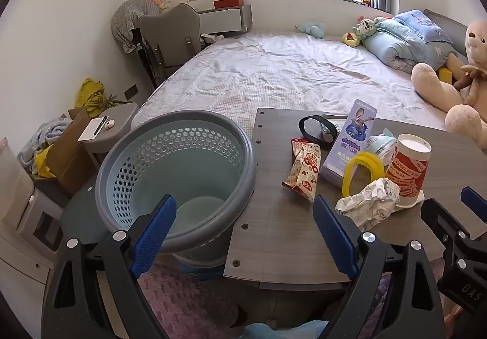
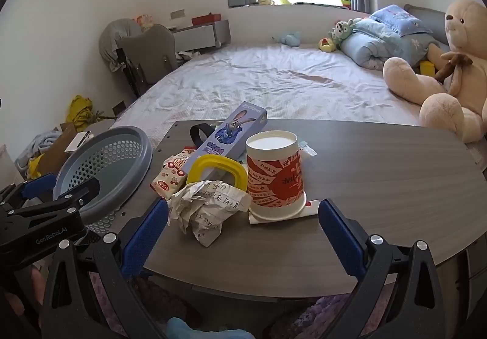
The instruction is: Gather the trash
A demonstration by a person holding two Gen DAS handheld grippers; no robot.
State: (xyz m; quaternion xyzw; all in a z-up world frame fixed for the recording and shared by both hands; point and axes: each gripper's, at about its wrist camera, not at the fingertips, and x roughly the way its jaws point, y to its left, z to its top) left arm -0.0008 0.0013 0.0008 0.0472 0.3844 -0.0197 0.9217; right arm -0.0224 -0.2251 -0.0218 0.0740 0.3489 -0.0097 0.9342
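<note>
A grey-rimmed, pale blue perforated basket stands just left of the wood-grain table. On the table lie a crumpled paper ball, an upside-down red-and-white paper cup, a snack wrapper, a yellow plastic ring and a rabbit-print box. My left gripper is open, over the basket's near rim and the table's left edge. My right gripper is open, low over the table just in front of the paper ball and cup, touching nothing.
A black band lies behind the wrapper. Beyond the table is a bed with a large teddy bear at the right. A chair and clutter on a side stand sit at the left.
</note>
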